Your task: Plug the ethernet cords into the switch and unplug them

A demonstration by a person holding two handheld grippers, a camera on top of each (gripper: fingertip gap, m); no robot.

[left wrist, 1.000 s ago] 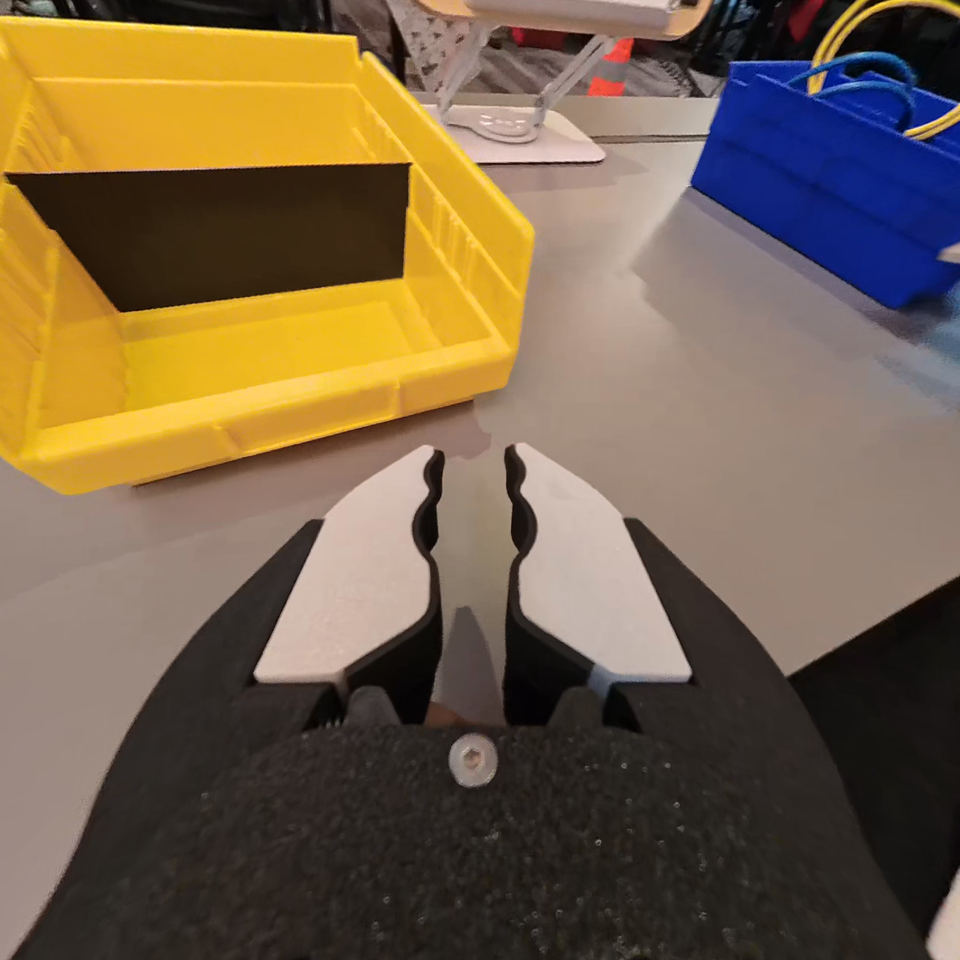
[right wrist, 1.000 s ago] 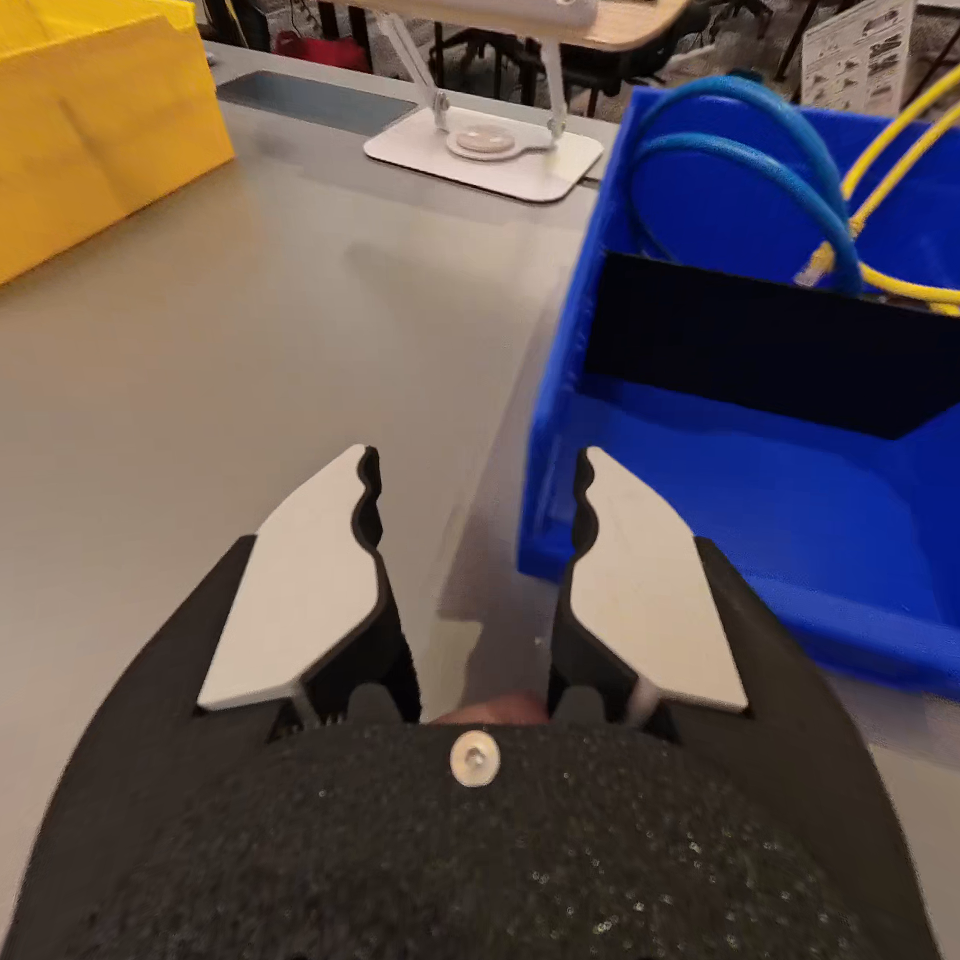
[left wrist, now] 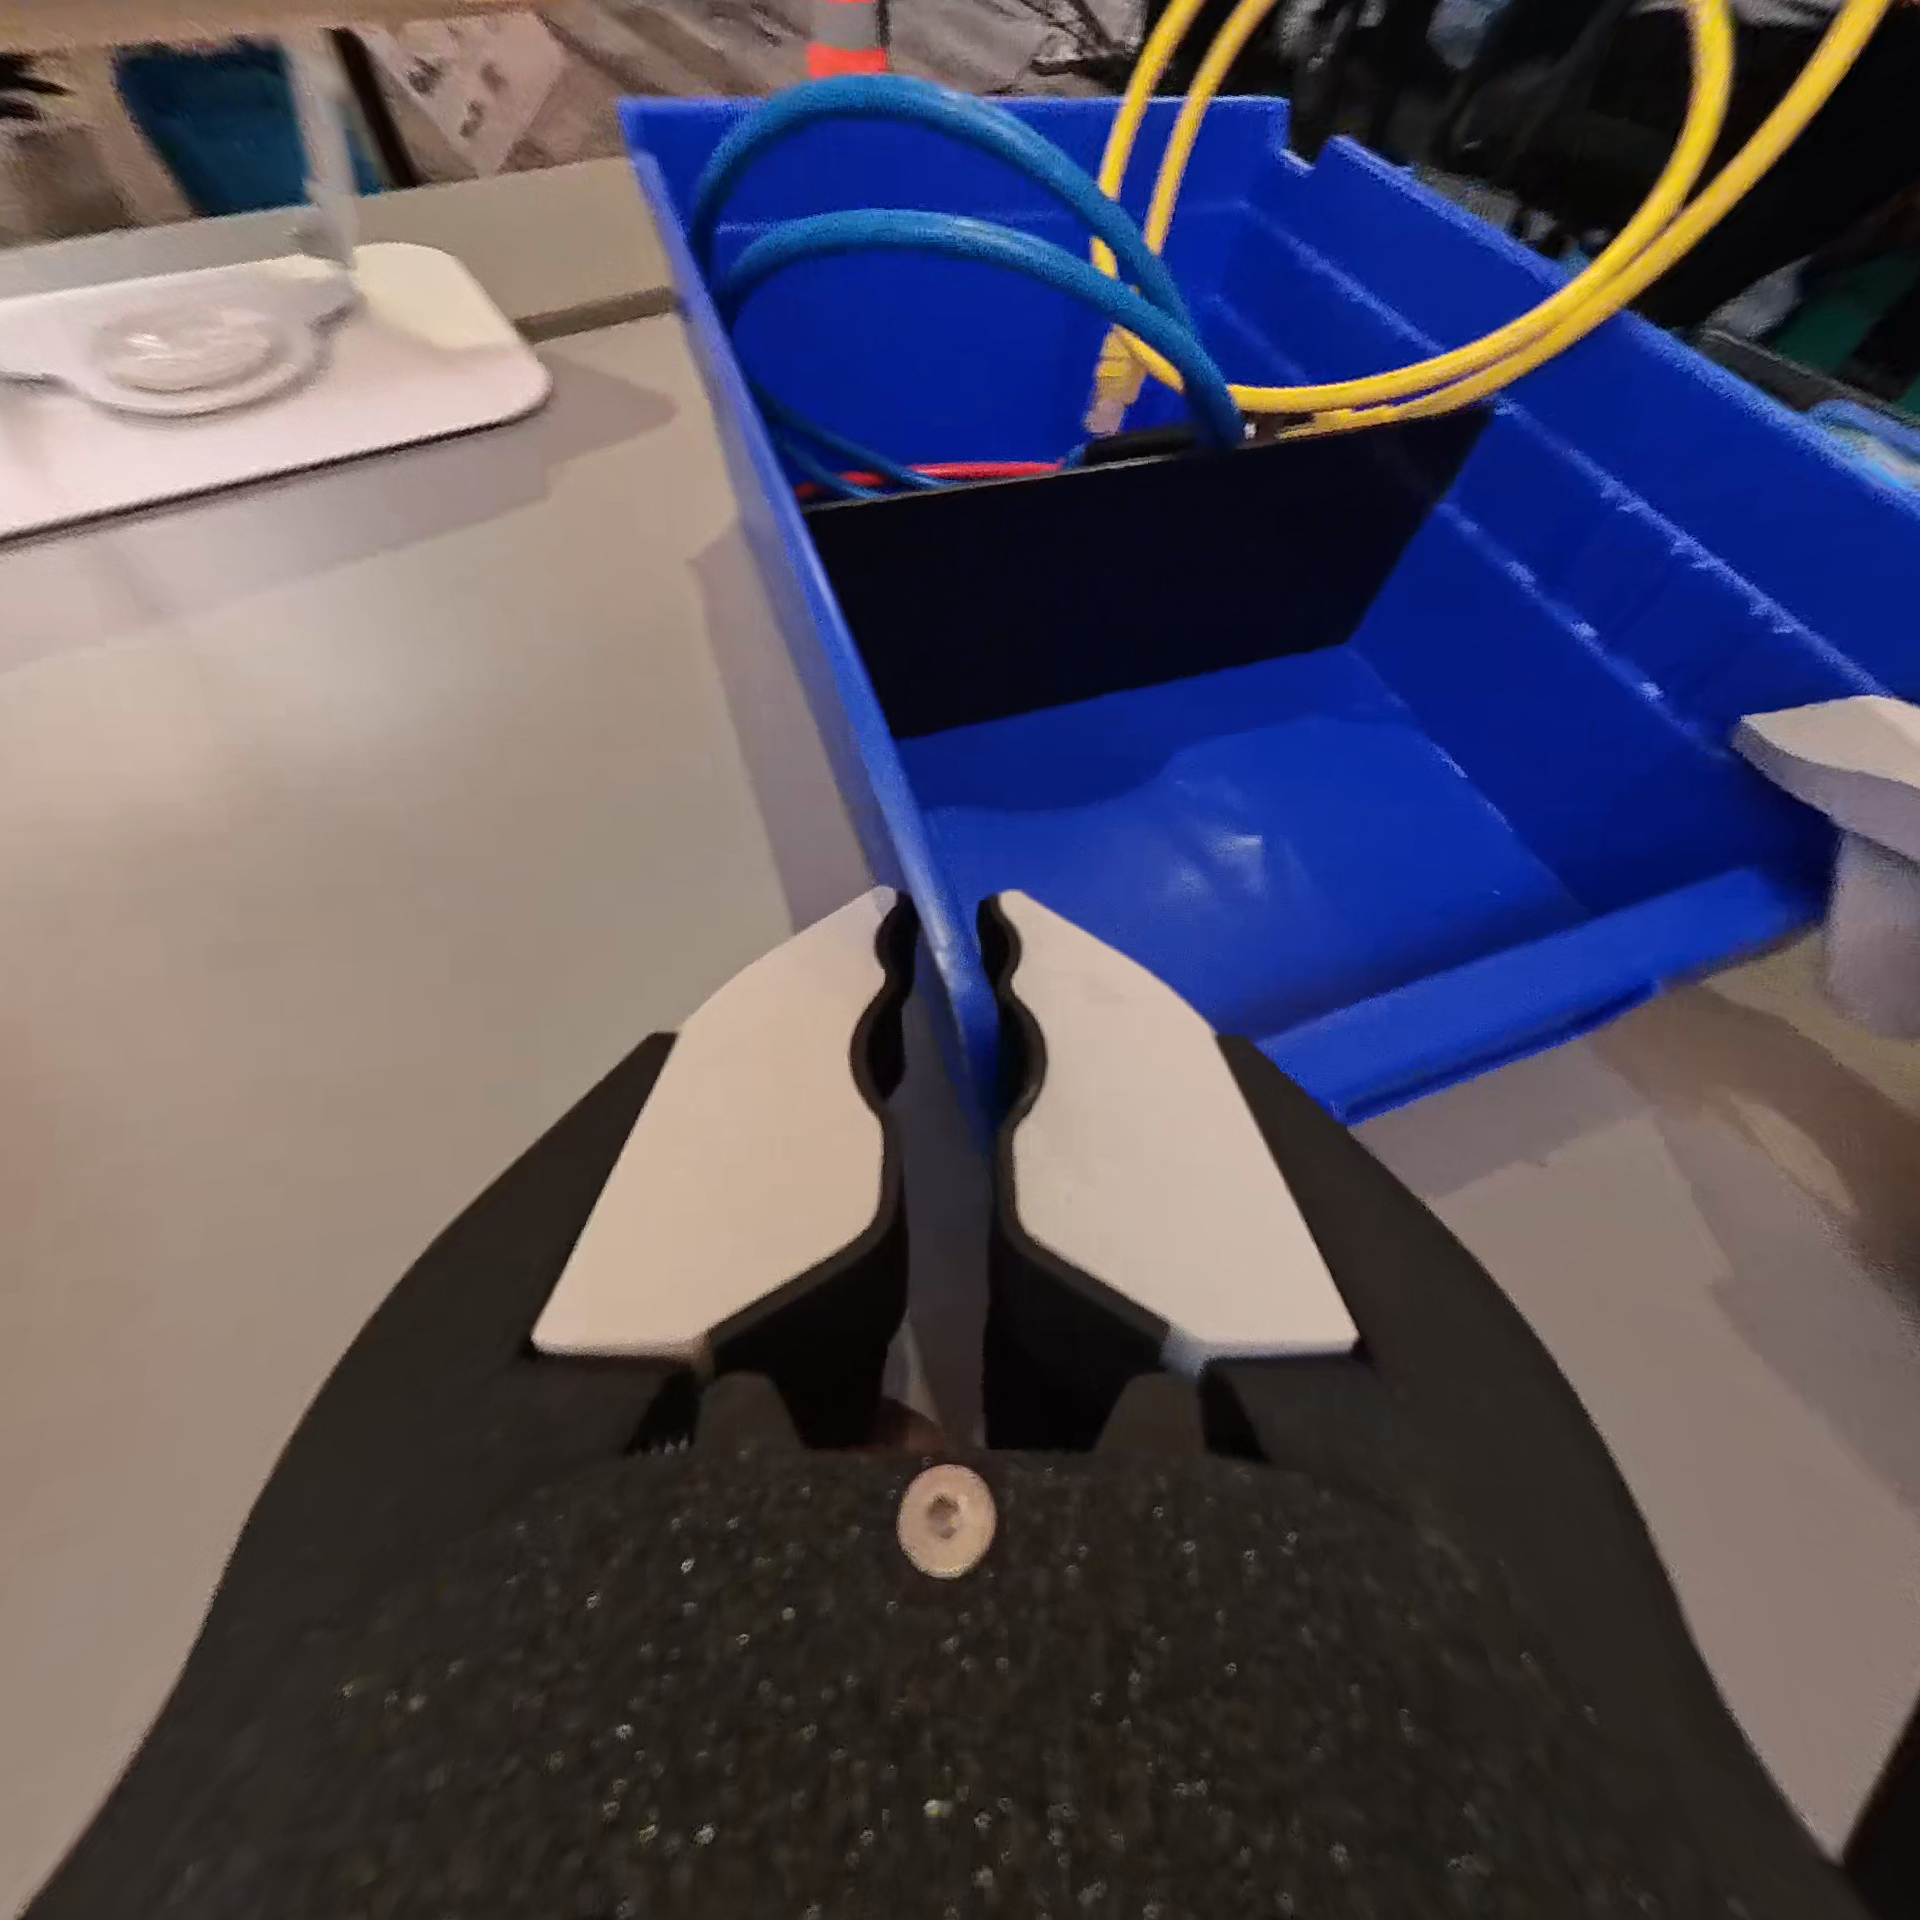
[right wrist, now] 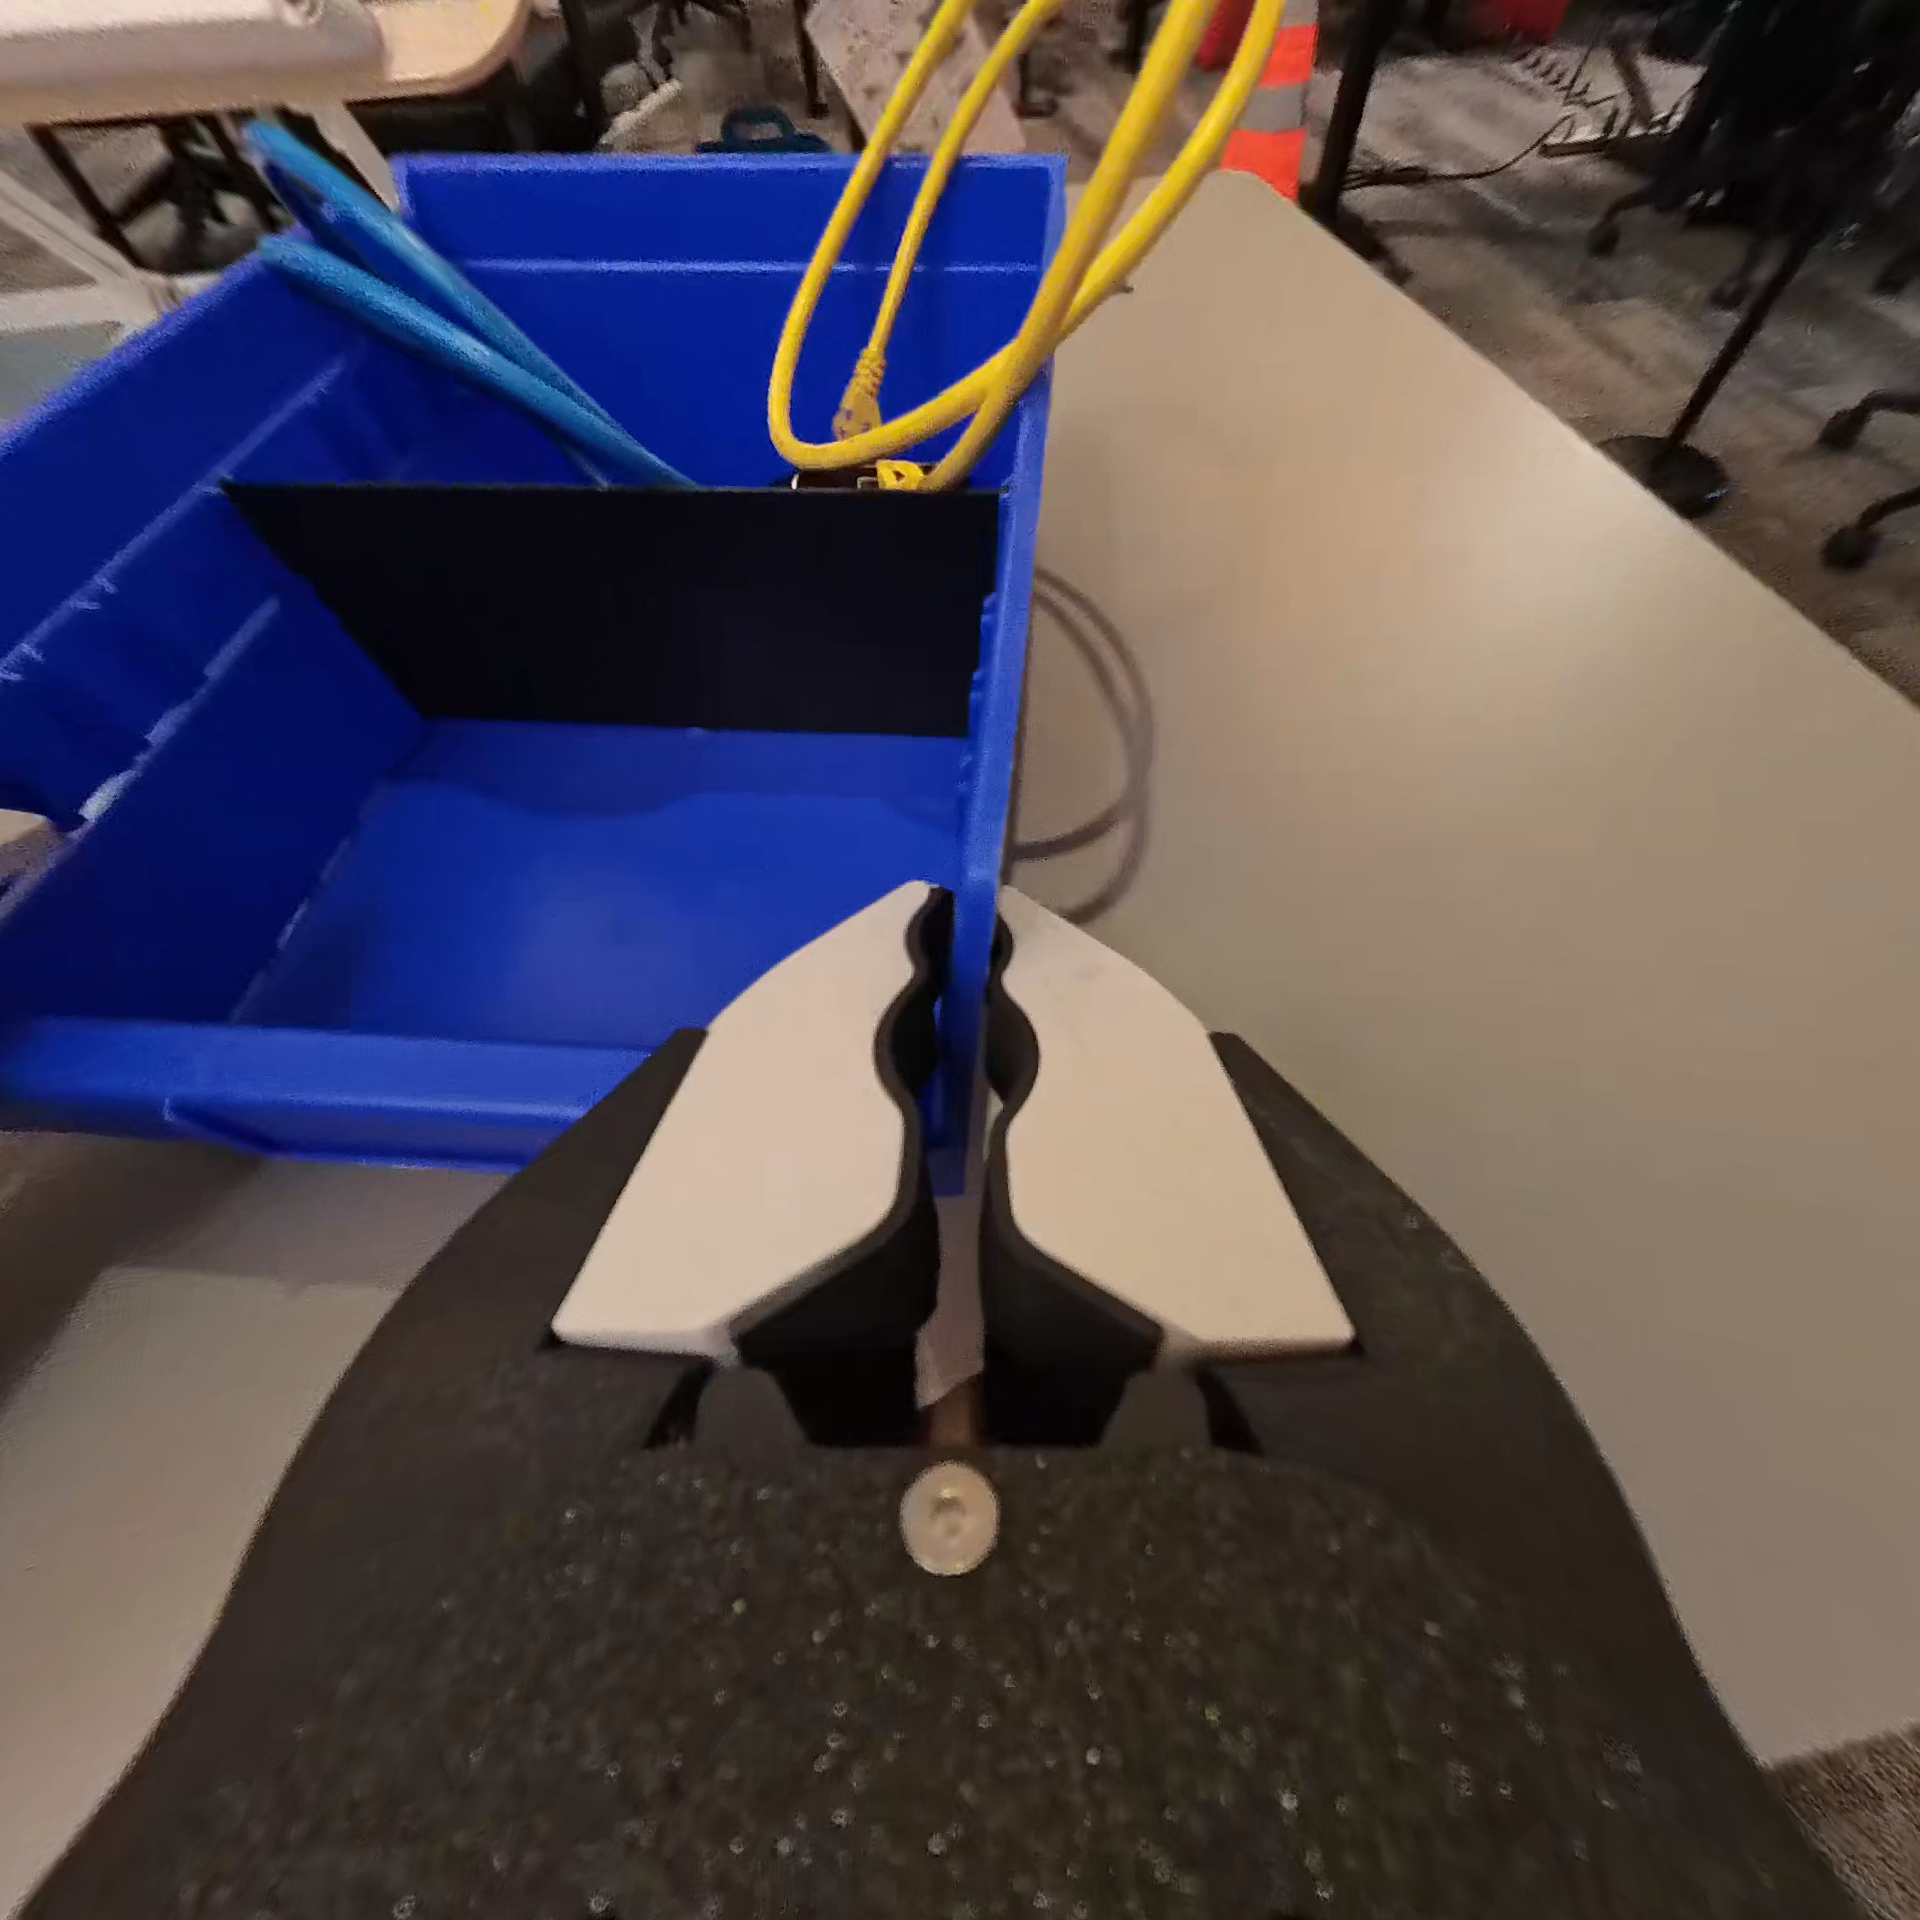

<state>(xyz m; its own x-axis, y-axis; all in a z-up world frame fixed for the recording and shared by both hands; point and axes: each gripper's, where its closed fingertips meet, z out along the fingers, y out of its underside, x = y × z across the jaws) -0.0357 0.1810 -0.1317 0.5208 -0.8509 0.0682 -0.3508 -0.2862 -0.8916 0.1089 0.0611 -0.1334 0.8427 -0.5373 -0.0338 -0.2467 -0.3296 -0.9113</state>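
A blue bin [left wrist: 1662, 520] stands on the grey table, split by a black divider [left wrist: 1122, 582]. Behind the divider lie a blue cord [left wrist: 935, 229], a yellow cord [left wrist: 1507, 332] with a loose plug [left wrist: 1112, 390], and a red cord [left wrist: 935, 476]. The switch is hidden behind the divider. My left gripper [left wrist: 948, 914] is shut on the bin's left wall at the front corner. My right gripper [right wrist: 966, 904] is shut on the bin's [right wrist: 623, 883] right wall at the front corner. The yellow cord [right wrist: 1039, 312] and blue cord [right wrist: 436, 322] rise above the rim.
A white stand base [left wrist: 260, 384] sits on the table left of the bin. A grey cable [right wrist: 1127, 727] loops on the table just right of the bin. The table's right edge [right wrist: 1558, 436] runs diagonally, with an orange cone [right wrist: 1268, 94] and chair bases on the floor beyond. Spacing between my two grippers at the tips: around 20 cm.
My left gripper has swung from the yellow bin to the blue bin and shut on its left wall. My right gripper was open beside the blue bin and has shut on its right wall.
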